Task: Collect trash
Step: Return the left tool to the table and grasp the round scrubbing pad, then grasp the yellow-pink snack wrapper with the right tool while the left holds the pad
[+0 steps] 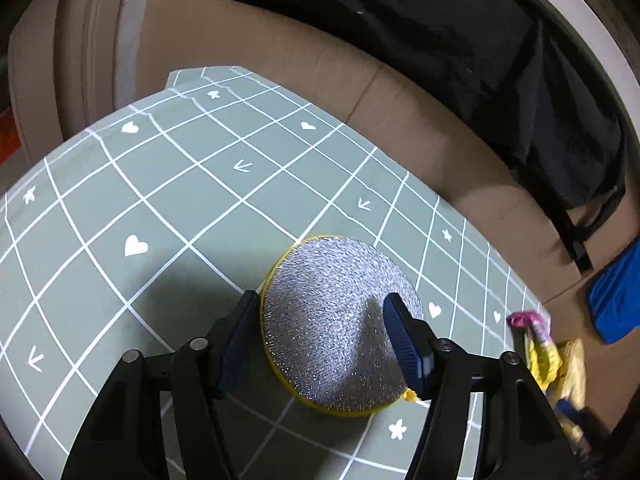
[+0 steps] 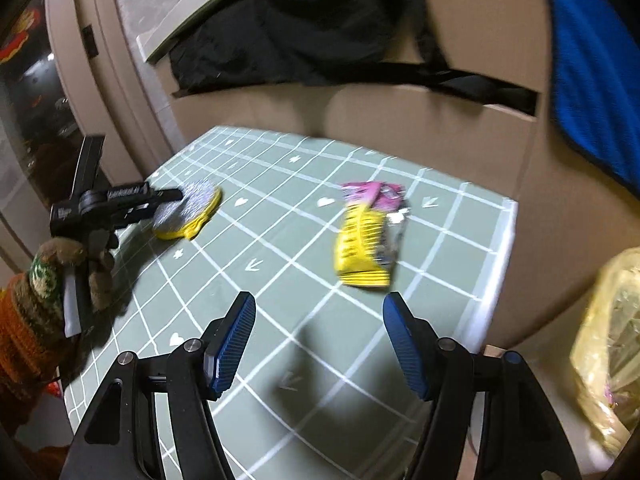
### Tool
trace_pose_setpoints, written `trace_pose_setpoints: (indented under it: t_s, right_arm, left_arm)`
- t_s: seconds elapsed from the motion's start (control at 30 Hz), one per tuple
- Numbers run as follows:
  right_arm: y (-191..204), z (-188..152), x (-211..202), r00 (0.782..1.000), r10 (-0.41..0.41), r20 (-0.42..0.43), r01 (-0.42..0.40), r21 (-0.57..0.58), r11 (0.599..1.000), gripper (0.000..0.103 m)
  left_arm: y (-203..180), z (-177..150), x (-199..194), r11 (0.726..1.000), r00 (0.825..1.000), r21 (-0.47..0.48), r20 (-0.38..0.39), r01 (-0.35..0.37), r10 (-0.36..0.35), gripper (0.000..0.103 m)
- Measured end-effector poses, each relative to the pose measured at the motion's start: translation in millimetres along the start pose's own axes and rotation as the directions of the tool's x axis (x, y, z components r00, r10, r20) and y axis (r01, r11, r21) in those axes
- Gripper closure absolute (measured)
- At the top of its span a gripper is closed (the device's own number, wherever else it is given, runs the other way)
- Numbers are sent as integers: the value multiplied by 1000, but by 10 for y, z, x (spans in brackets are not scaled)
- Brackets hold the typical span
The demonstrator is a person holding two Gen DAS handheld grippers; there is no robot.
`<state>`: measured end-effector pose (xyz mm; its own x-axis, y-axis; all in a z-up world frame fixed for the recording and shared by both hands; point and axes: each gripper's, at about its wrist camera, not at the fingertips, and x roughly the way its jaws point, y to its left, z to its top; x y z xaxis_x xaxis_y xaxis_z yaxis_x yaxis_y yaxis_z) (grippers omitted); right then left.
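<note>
Hovering over a table (image 1: pixel 100 216) covered in a grey-green cloth with a white grid, hearts, flowers and arrows, the left gripper (image 1: pixel 320 312) points down at a round scouring pad (image 1: pixel 332 320). The pad has a glittery silver top and a yellow rim, and it lies flat on the cloth. The gripper's two blue-padded fingers stand apart with the pad between them. Its left finger (image 1: pixel 240 340) sits right at the pad's edge, and its right finger (image 1: pixel 404 344) hangs over the pad's top. Whether either pad presses on it cannot be told from these views.

From the right wrist view, the right gripper (image 2: pixel 320 312) is released, its jaws wide with nothing between them, only bare cloth below. Ahead of it, near the middle of the table, lies a crumpled snack wrapper (image 2: pixel 368 236), yellow with a pink top and a strip of silver foil. It is well apart from the scouring pad, which sits towards the table's far left with the left gripper over it. A hand in a brown knitted glove (image 2: pixel 68 264) holds that left gripper.

Brown cardboard (image 2: pixel 400 120) stands behind the table, with black fabric (image 2: pixel 300 32) draped above it and something bright blue (image 2: pixel 592 80) at the right. A yellowish plastic bag (image 2: pixel 612 352) shows at the right edge, off the table.
</note>
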<state>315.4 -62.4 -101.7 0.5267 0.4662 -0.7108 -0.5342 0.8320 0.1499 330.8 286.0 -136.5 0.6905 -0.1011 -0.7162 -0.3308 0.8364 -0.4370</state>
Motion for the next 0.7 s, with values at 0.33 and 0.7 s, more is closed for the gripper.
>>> trace_pose_setpoints:
  t_s: [0.33,0.7]
  right_arm:
    - [429,11,309,997,57,-59,-61,-72,996,39]
    - [502,10,513,987,123,-99,-128,-41,991,39]
  left_arm:
    - [-4,-16,-122,996,997,-23,-19,81,-81,83]
    - [-600,-22,-455,963,965,74,-23,260,-259,84]
